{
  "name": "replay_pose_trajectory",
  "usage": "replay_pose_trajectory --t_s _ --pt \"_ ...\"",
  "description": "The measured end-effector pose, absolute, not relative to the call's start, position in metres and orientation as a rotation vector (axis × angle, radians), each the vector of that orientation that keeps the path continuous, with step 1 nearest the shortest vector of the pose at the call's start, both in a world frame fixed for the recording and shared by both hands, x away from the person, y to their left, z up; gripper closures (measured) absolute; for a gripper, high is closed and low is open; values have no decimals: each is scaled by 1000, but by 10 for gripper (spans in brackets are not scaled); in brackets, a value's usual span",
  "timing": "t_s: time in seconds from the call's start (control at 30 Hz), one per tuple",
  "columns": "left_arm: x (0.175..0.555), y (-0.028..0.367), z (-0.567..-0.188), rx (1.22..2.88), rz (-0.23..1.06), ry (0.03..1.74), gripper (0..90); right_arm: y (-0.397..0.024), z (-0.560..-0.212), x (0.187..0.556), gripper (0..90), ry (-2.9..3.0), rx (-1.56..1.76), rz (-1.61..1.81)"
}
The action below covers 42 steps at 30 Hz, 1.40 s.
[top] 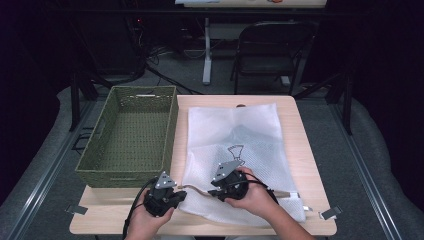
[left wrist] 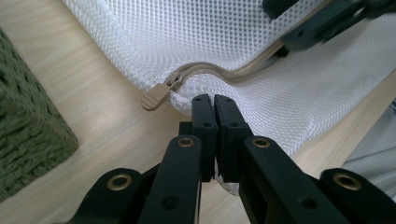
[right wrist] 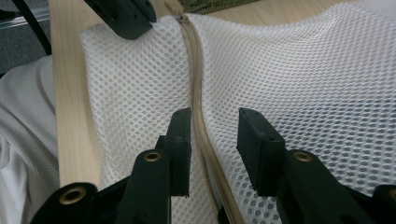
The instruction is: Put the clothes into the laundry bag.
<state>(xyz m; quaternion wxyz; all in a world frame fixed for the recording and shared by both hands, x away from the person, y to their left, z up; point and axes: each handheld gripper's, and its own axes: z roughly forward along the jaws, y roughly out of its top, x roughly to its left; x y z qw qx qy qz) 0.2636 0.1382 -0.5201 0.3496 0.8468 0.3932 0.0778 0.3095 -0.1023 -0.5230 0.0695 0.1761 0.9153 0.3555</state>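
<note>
A white mesh bag (top: 235,150) lies flat on the wooden counter (top: 300,150), its near edge toward the person, with a green woven basket (top: 130,135) just beside it on the left. A tan zipper (right wrist: 198,116) runs along the bag's near edge, and its pull tab (left wrist: 156,95) hangs off the bag's near left corner, over bare wood.

The left tongs (top: 167,192) sit at that corner, held in the person's left hand (top: 145,220). In the left gripper view the jaws are pressed together, pad against pad, with their tips at the bag's hem just beside the pull tab; a bit of white mesh shows at the pads (whether it is truly pinched between them is hard to tell). The pull tab itself lies free, a little left of the tips. The zipper curves away from there toward the other tongs, which show dark at the top right of that view.

The right tongs (top: 225,185) are farther along the same edge, in the person's right hand (top: 252,195). In the right gripper view the jaws stand partly apart, one on each side of the zipper, with mesh under both pads; they have not closed on it, and the zipper runs freely up the gap toward the bag's corner, where the left tongs show as a dark shape. A white sleeve (right wrist: 18,140) shows at the left of that view, beyond the counter's edge.
</note>
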Motion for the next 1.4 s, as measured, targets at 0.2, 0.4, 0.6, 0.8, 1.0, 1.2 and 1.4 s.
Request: replay_pose_trajectory --t_s 0.2,0.4,0.6,0.8,1.0,1.2,1.4 --pt "265 134 -510 2166 200 992 883 -95 -526 314 640 2770 537 1087" --pt "266 128 -507 2159 191 969 883 -89 -528 319 652 2781 548 1099" --pt "267 130 -506 2159 187 960 884 -83 -530 320 682 2788 529 1060" --pt "267 130 -505 2145 177 966 883 -81 -533 320 693 2791 533 1030" --pt "267 129 -507 2150 175 964 884 -75 -532 321 706 2806 491 1063" --pt "267 129 -508 2153 176 953 884 -69 -534 324 726 2841 492 1070" --pt "267 128 -510 2158 166 955 884 -65 -535 323 842 2860 469 1054"
